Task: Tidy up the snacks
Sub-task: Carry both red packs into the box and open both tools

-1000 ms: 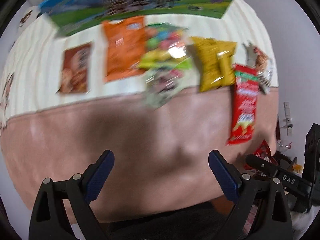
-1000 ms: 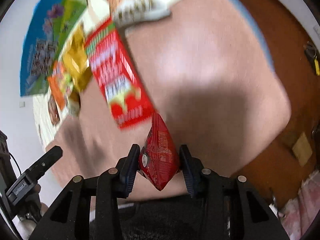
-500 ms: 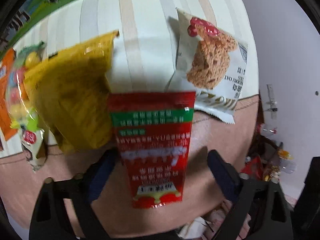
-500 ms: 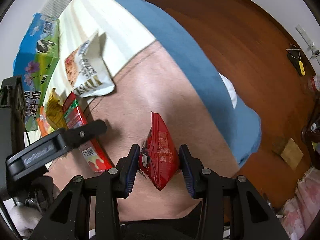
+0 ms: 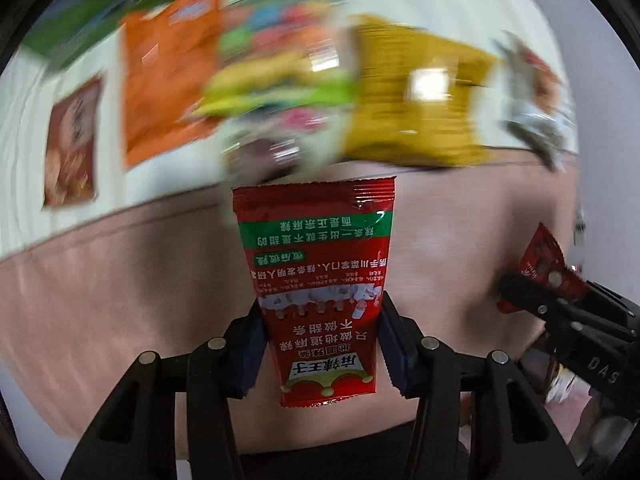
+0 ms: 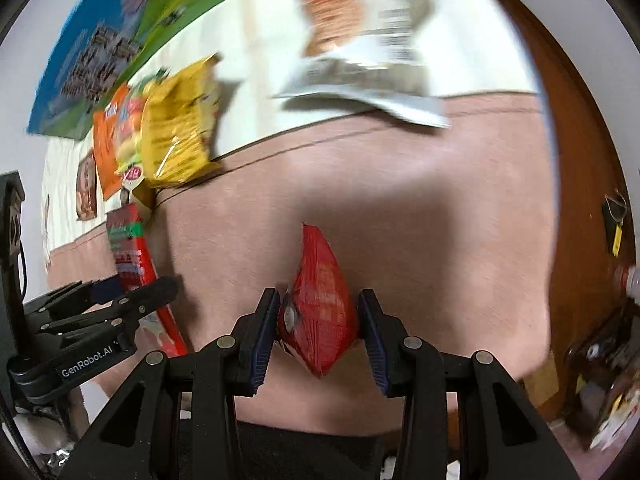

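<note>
Jaws of the left gripper (image 5: 320, 344) were closing on a long red sachet (image 5: 316, 280) that hung between the blue pads over the pink cloth (image 5: 120, 280). The right gripper (image 6: 318, 336) stood nearly shut, clamped on a small red packet (image 6: 320, 308). Beyond lay a yellow bag (image 6: 180, 128) and an orange packet (image 5: 160, 80), on the cream cloth (image 6: 460, 40).

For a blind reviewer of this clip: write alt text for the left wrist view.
The left gripper is closing its jaws on a tall red snack packet with a green band, above a pink cloth. Beyond lies a blurred row of snack bags, orange, multicoloured and yellow. At right, the right gripper holds a small red packet.
</note>
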